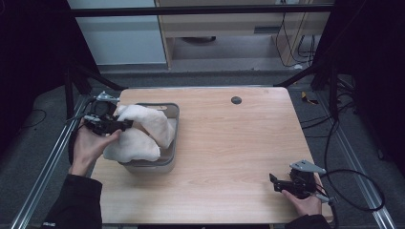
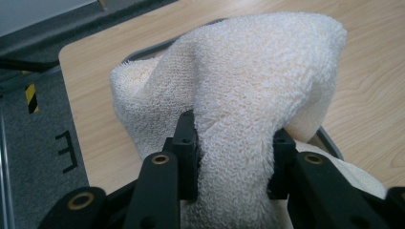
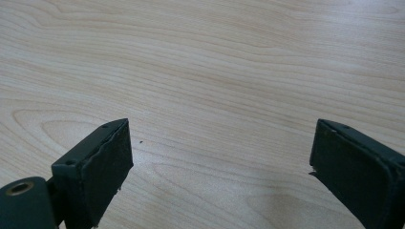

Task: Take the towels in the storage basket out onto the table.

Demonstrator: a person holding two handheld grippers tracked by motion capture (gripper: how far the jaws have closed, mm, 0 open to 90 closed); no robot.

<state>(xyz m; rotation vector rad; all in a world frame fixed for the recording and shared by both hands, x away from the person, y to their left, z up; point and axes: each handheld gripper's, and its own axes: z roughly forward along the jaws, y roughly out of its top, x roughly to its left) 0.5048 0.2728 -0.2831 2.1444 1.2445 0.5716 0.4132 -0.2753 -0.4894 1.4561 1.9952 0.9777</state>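
A fold of cream towel (image 2: 248, 95) is clamped by the left gripper (image 2: 234, 157) above the grey bin (image 1: 170, 160). The right gripper (image 3: 219, 162) is held wide apart, nothing between, over bare table (image 3: 215, 57).

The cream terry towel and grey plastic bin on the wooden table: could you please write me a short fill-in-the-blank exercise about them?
1. The left gripper is shut on the cream terry ____.
2. The towel drapes over the rim of the grey plastic ____.
3. The right gripper, with nothing between its jaws, is ____.
4. The bin stands on a light ____ table.

Missing words: towel; bin; open; wooden
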